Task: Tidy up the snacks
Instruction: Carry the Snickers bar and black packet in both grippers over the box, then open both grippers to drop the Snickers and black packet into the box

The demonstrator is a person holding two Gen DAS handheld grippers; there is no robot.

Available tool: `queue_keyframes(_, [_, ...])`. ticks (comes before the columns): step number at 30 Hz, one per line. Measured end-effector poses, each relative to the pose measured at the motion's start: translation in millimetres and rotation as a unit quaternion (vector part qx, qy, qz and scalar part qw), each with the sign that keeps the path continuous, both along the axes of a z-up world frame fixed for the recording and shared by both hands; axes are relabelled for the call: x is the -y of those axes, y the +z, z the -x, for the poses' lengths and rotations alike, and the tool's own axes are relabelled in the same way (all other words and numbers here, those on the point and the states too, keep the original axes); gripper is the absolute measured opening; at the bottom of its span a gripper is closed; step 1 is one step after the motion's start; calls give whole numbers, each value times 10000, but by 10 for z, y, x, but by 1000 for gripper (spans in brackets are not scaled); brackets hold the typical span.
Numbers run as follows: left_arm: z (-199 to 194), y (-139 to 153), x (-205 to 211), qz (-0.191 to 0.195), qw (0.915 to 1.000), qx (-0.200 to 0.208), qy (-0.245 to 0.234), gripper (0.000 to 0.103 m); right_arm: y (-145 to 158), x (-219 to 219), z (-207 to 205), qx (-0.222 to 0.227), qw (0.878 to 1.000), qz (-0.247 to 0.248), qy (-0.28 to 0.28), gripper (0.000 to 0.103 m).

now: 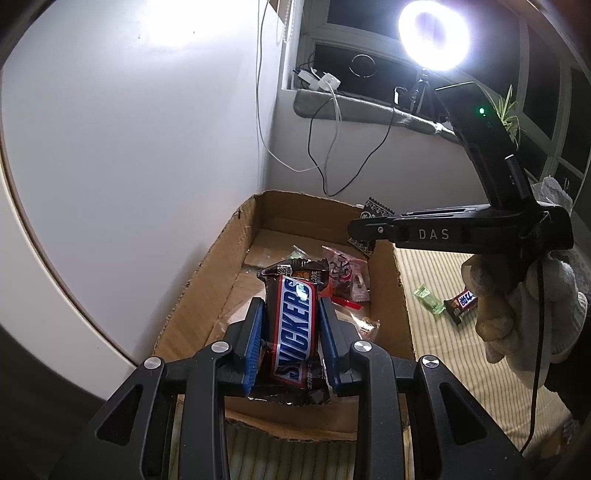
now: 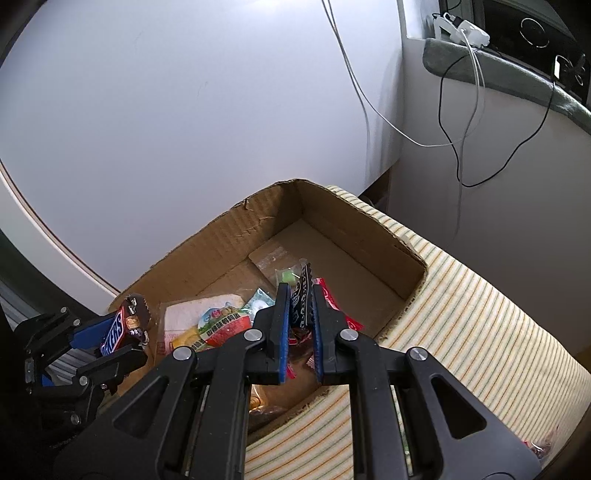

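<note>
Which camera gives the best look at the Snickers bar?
The left wrist view: the Snickers bar fills the centre, logo readable, clamped in the left gripper. The right wrist view shows it small and angled at the left edge.

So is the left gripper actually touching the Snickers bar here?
Touching. The left wrist view shows the left gripper with both blue pads pressed against the Snickers bar, held above the cardboard box.

Looks like a room in a home, w/ recording gear set up. Woven tatami-type floor mat [image 1: 443,295], plain white wall [image 1: 147,129], window [image 1: 332,62] w/ dark panes & deep stone sill [image 1: 369,107], small potted plant [image 1: 508,114] on it. Ring light [image 1: 434,35] on a tripod, chargers & cables [image 2: 458,110] hanging off the sill. Torn cardboard box [image 2: 229,236] on striped mat.
</note>
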State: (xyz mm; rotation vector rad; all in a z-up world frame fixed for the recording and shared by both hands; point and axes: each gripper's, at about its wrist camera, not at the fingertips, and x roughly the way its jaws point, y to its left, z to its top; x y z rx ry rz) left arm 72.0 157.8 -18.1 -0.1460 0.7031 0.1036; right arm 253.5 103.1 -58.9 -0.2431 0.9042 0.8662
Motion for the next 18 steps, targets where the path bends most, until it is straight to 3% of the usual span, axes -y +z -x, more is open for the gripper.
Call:
queue_keyframes(4, [5,14,-11,-6,10000,25,48,28,5,-49,25,28,10000,13,72,10])
queue_keyframes(7, [12,30,-7,-18,10000,53,58,35,22,-54,42,44,9999,-5,106,14])
queue_keyframes(9, [18,41,-5,-36,9999,72,90,45,38,-53,56,129,9999,18,62,39])
queue_keyframes(10, [23,48,-2,-37,9999,82,96,46,51,-44,64,170,9998,4,49,61])
queue_keyframes(11, [26,54,2,-40,9999,96,102,46,73,-27,79,242,9997,-36,26,72])
queue_keyframes(18, [58,95,59,-96,9998,137,88,46,203,50,155,494,9988,-52,-34,81])
